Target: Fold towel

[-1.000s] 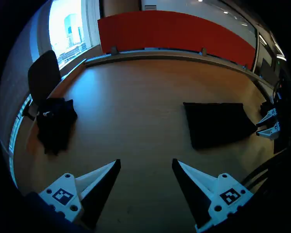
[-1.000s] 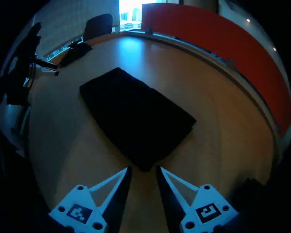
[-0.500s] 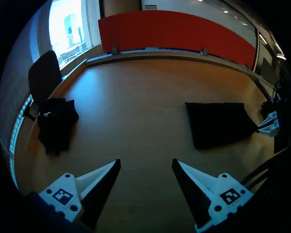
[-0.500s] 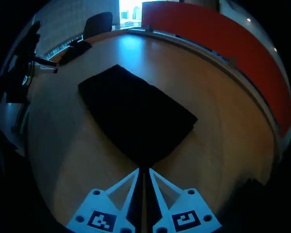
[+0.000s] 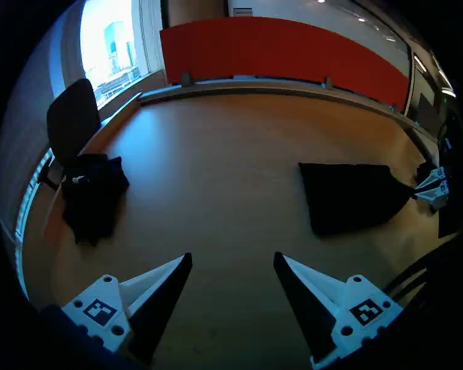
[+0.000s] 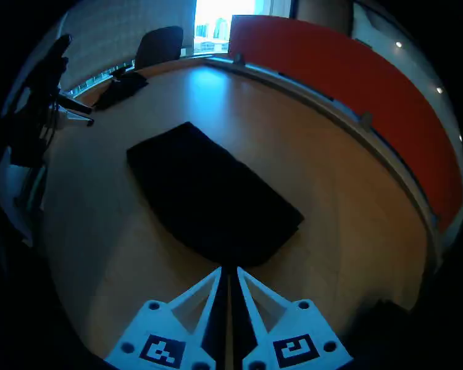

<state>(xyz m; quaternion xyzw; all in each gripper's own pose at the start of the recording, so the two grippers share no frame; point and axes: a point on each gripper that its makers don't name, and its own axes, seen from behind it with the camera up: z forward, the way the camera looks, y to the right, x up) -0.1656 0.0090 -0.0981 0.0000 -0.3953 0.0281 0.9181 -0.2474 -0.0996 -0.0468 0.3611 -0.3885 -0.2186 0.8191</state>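
A dark towel (image 6: 213, 191) lies flat on the wooden table (image 6: 330, 185), folded into a rectangle. My right gripper (image 6: 229, 269) is shut on the towel's near corner. In the left gripper view the same towel (image 5: 349, 194) sits at the right, and its far corner is drawn to a point where the right gripper (image 5: 434, 188) pinches it. My left gripper (image 5: 231, 256) hovers open over bare table well to the left of the towel, with nothing between its fingers. That left gripper (image 6: 80, 110) appears small at the far left of the right gripper view.
A dark chair (image 5: 71, 123) stands at the table's left edge with a heap of dark clothing (image 5: 92, 194) in front of it. A red partition (image 5: 281, 49) runs along the table's far side. A bright window (image 5: 111, 46) is at the back left.
My right gripper has closed onto the towel's near corner and raised it a little, pulling that corner to a point. The left gripper has stayed open and nearly still.
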